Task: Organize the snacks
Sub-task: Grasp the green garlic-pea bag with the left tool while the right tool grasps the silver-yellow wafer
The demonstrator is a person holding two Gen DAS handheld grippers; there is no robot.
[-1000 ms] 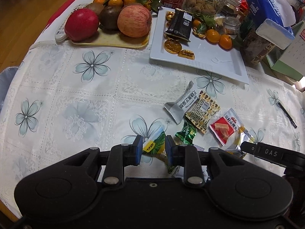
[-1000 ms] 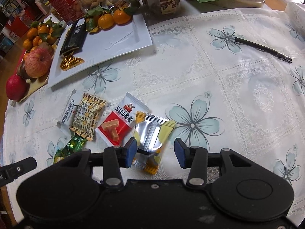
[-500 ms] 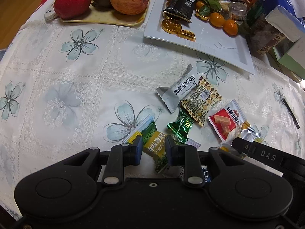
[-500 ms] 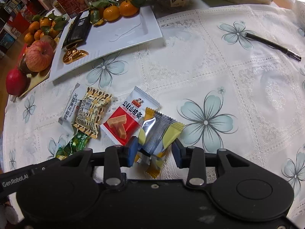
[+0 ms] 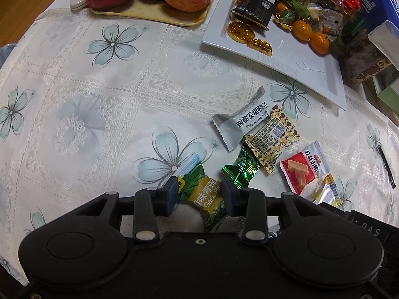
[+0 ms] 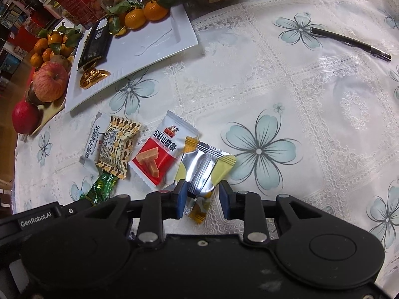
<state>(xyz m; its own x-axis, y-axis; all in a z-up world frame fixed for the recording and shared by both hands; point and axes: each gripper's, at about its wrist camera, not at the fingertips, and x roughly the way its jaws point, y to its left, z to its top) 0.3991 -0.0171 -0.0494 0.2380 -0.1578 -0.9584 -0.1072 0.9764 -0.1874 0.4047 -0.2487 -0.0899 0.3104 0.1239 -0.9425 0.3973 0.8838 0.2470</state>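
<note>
A green and yellow garlic-pea packet [image 5: 197, 178] lies on the flowered tablecloth between the fingers of my left gripper [image 5: 199, 190], whose jaws are opening and no longer squeeze it. My right gripper [image 6: 202, 195] is closing around the lower end of a silver and yellow packet [image 6: 202, 167]; a gap still shows at the right pad. Loose on the cloth lie a grey sesame-crisp packet [image 5: 240, 122], a brown-patterned packet [image 5: 271, 139], a red hawthorn packet [image 5: 303, 169] and a green candy [image 5: 240, 169]. The white plate [image 5: 299, 67] beyond them holds a black packet, gold coins and small oranges.
A yellow tray [image 5: 149, 16] with apples stands at the far left. A black pen [image 6: 349, 43] lies on the cloth to the right. A blue tissue box [image 5: 374, 7], jars and cartons crowd the back behind the plate.
The left gripper came down to the table with the green packet and its jaws widened. The right jaws narrowed around the silver packet.
</note>
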